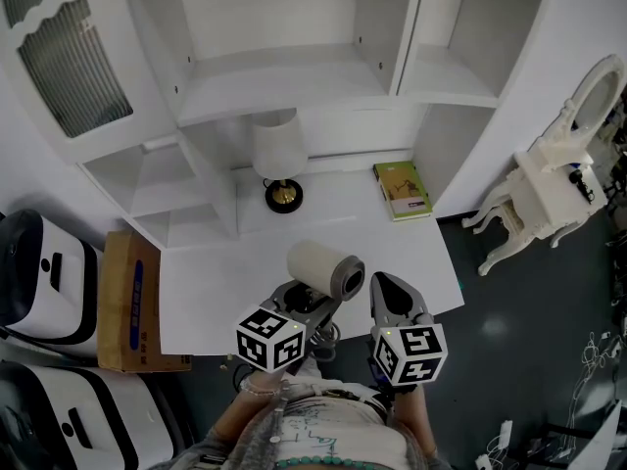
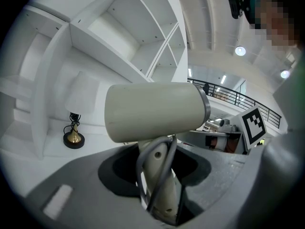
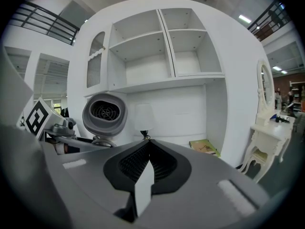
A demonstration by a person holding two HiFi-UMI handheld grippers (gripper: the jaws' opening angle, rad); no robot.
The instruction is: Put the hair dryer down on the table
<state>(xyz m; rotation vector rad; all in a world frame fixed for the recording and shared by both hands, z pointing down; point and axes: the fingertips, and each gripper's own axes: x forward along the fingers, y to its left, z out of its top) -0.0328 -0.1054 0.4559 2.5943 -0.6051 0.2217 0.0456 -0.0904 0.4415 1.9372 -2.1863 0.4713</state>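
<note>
The hair dryer (image 1: pixel 325 265) is held up by its handle in the left gripper (image 1: pixel 306 311), squeezed tight on it, above the table's (image 1: pixel 211 292) near edge; the right gripper (image 1: pixel 394 300) is pressed together with nothing inside; the dryer is not yet put down; lowering is left.

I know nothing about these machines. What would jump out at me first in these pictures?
The cream hair dryer stands out first, held by its handle in the left tool over the near edge of the white table. Beside it, the right tool is shut and empty. Farther back on the table, a white-shaded lamp stands and a green book lies flat.
</note>
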